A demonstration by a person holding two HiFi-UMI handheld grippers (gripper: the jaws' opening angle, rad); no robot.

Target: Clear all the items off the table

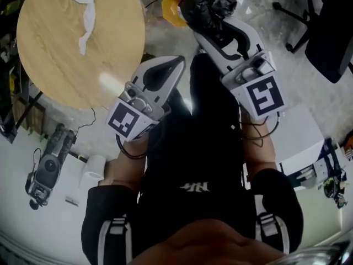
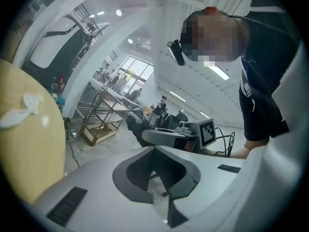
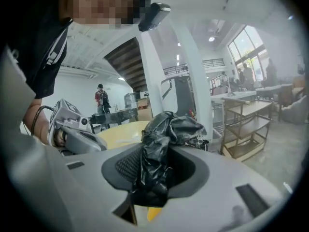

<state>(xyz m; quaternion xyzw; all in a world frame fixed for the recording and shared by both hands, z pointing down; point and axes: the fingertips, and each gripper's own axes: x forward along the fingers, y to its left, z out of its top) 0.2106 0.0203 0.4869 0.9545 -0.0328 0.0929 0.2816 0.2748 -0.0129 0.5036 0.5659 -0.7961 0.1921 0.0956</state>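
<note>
Holding a crumpled black plastic bag [image 3: 159, 144] tight between its jaws, the right gripper [image 1: 211, 14] hangs above a yellow container [image 1: 172, 8] on the floor. The left gripper [image 1: 177, 64] is fully closed and empty. A white crumpled tissue [image 1: 85, 12] lies on the round wooden table [image 1: 52, 54].

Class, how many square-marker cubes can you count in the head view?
2. One marker cube sits on the left gripper; the other on the right gripper, which pinches a black plastic bag. None appears hidden.
</note>
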